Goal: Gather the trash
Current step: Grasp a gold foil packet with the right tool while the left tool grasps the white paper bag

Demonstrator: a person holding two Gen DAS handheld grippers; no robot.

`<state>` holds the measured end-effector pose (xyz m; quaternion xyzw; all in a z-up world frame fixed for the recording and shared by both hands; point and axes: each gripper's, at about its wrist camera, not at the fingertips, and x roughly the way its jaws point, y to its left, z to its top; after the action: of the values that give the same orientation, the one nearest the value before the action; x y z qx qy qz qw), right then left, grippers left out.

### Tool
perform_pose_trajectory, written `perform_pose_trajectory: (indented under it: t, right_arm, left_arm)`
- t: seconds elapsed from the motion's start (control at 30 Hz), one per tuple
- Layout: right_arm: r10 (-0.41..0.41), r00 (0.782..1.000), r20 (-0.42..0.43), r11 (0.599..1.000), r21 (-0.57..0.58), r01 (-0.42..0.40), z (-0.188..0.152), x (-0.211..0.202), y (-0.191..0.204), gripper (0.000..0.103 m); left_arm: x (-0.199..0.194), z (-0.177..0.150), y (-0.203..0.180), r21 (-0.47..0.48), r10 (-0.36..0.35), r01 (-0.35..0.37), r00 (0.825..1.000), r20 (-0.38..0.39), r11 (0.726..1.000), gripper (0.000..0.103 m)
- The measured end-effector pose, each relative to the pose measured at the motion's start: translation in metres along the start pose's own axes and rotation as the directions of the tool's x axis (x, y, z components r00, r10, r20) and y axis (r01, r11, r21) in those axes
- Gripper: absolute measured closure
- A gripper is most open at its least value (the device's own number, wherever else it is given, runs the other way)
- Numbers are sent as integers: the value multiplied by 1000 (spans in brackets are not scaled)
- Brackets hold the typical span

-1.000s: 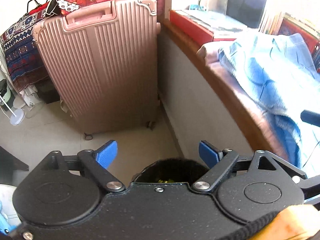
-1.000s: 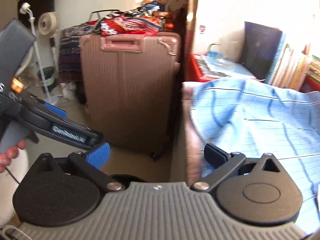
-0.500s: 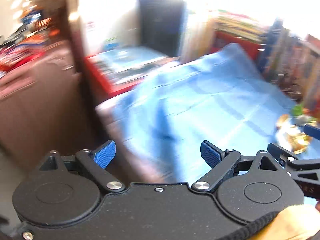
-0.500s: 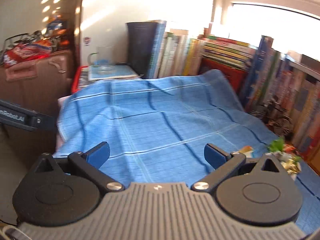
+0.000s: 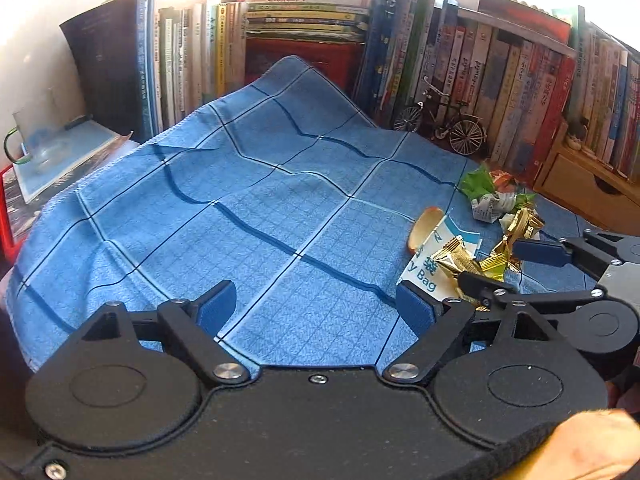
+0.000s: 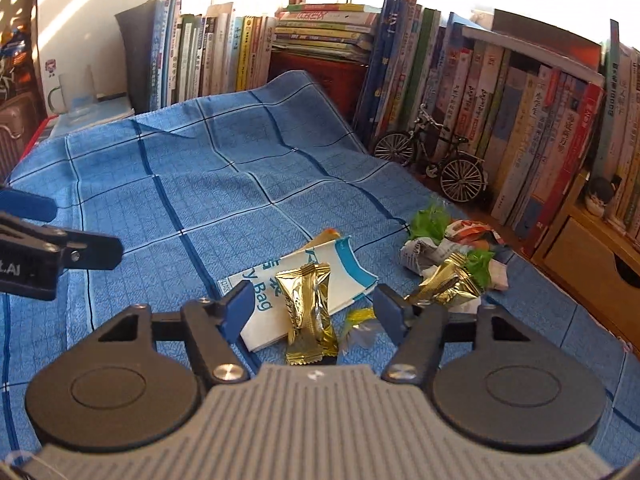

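Observation:
Trash lies on a blue checked cloth (image 6: 200, 184). A gold candy wrapper (image 6: 308, 308) rests partly on a white and blue paper bag (image 6: 340, 272). It sits between the jaws of my right gripper (image 6: 315, 308), which are closing, and the pads do not touch it. A second gold wrapper (image 6: 444, 284), crumpled paper and a green wrapper (image 6: 428, 220) lie to the right. My left gripper (image 5: 316, 306) hovers over bare cloth, jaws closing on nothing. The bag (image 5: 424, 276) and the right gripper (image 5: 506, 268) lie to its right.
A row of upright books (image 6: 500, 100) lines the back and right. A model bicycle (image 6: 428, 160) stands before them, and a wooden drawer box (image 6: 592, 256) sits at far right. A glass mug (image 6: 76, 88) stands at back left. A small clear wrapper (image 6: 360, 320) lies by the right finger.
Both views have swung right, from the pink suitcase and floor onto the blue cloth. The trash pile has come into view, and the right jaws have narrowed around the gold wrapper.

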<state>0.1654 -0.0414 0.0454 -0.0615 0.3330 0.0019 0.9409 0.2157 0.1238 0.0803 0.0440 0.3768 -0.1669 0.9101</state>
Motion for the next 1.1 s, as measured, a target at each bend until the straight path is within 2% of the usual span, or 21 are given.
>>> perform_pose_trajectory:
  t: [0.1, 0.3, 0.33, 0.4, 0.6, 0.73, 0.83, 0.93, 1.0, 1.1]
  right_arm:
    - [12, 999, -41, 999, -41, -13, 0, 15, 6, 32]
    - [5, 996, -89, 999, -43, -9, -3, 38, 11, 38]
    - [5, 995, -97, 999, -39, -9, -3, 40, 10, 40]
    - [0, 994, -109, 999, -34, -4, -3, 44, 9, 53]
    - [-3, 994, -109, 1000, -8, 3, -5, 43, 2, 68]
    - [-16, 996, -88, 1000, 18, 18, -6, 35, -5, 69]
    - [-30, 997, -69, 999, 35, 32, -6, 28, -12, 69]
    - [-37, 998, -57, 998, 50, 40, -7, 22, -18, 72]
    - [-37, 998, -48, 998, 56, 40, -9, 19, -22, 77]
    - [-37, 998, -44, 995, 89, 40, -11, 14, -29, 77]
  left_arm:
    - [11, 4, -4, 18, -12, 12, 1000, -13, 1000, 25]
    - [33, 9, -7, 66, -23, 27, 998, -54, 997, 28]
    - [35, 10, -7, 66, -32, 36, 998, -59, 997, 28]
    - [39, 12, -9, 62, -56, 60, 996, -66, 996, 28]
    - [49, 16, -20, 76, -96, 102, 992, -83, 992, 28]
    - [59, 15, -28, 80, -96, 105, 990, -104, 991, 28]
    - [65, 14, -34, 78, -125, 135, 986, -114, 988, 28]
    - [73, 12, -44, 115, -130, 145, 983, -127, 983, 29]
    - [77, 11, -50, 140, -130, 150, 981, -143, 979, 30]
    - [80, 9, -59, 182, -141, 168, 978, -152, 969, 30]
